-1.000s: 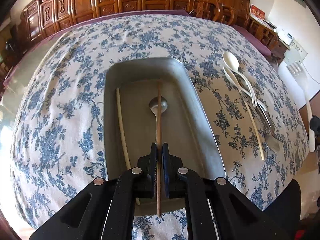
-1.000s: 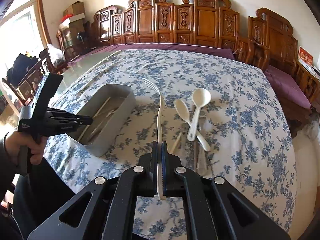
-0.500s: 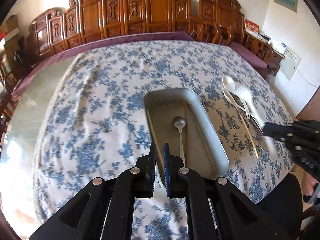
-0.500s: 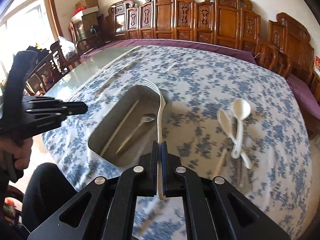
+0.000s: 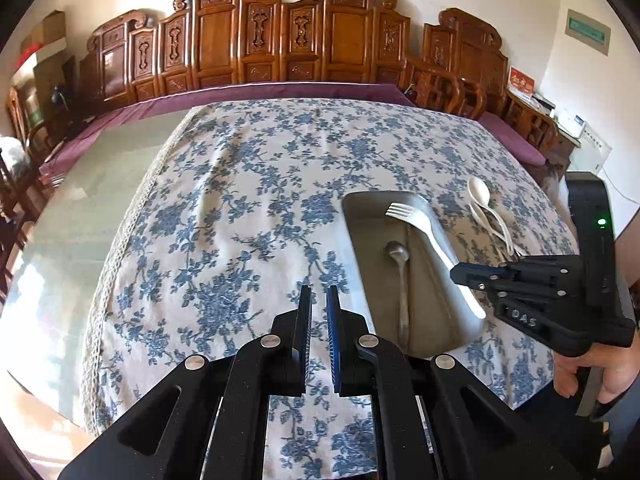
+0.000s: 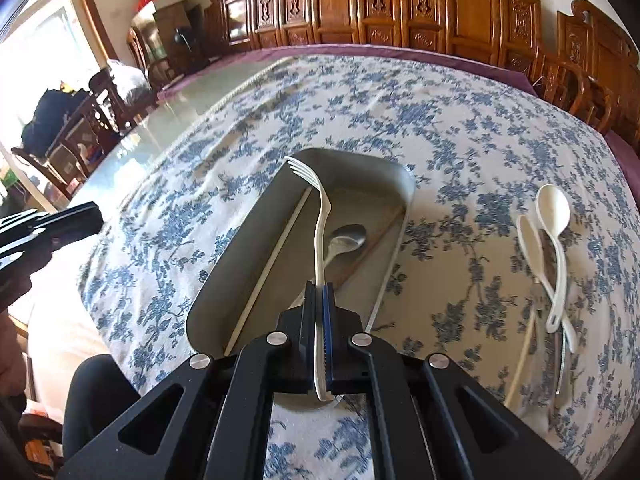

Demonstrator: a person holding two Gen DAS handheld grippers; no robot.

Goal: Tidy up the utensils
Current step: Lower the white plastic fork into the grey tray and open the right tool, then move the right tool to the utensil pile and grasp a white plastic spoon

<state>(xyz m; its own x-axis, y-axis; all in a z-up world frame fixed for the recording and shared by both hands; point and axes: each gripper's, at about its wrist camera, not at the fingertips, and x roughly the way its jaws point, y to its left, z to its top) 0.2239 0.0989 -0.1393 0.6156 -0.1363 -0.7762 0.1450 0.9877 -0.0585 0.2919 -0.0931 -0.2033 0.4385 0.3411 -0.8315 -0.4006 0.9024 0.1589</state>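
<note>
Left wrist view: left gripper [image 5: 319, 300] hangs over the floral cloth [image 5: 240, 208], pads parted by a narrow gap, nothing between them. To its right sits the metal tray [image 5: 362, 240], with a steel spoon [image 5: 400, 272] lying along its floor. Further right, the right gripper [image 5: 460, 272] holds a white fork [image 5: 424, 232] slanted over the tray, tines forward and raised. Beyond it two white spoons [image 5: 486, 208] lie on the cloth, outside the tray.

Right wrist view: right gripper [image 6: 319, 296] is clamped on the fork's handle; the fork [image 6: 320, 216] runs straight ahead from the pads, tines [image 6: 298, 166] above the tray's far end. Below it we see the steel spoon [image 6: 344, 240], a pale chopstick [image 6: 272, 260] to the left, and a darker stick [image 6: 380, 236] to the right along the tray [image 6: 404, 184] wall.

Step in hand, as we judge it: laying the fork in. We would lower until the handle nears the floor, keep it parallel to the chopstick, then part the pads. Dropping from this height risks a bounce off the spoon. More utensils [image 6: 548, 264] wait to the right.
</note>
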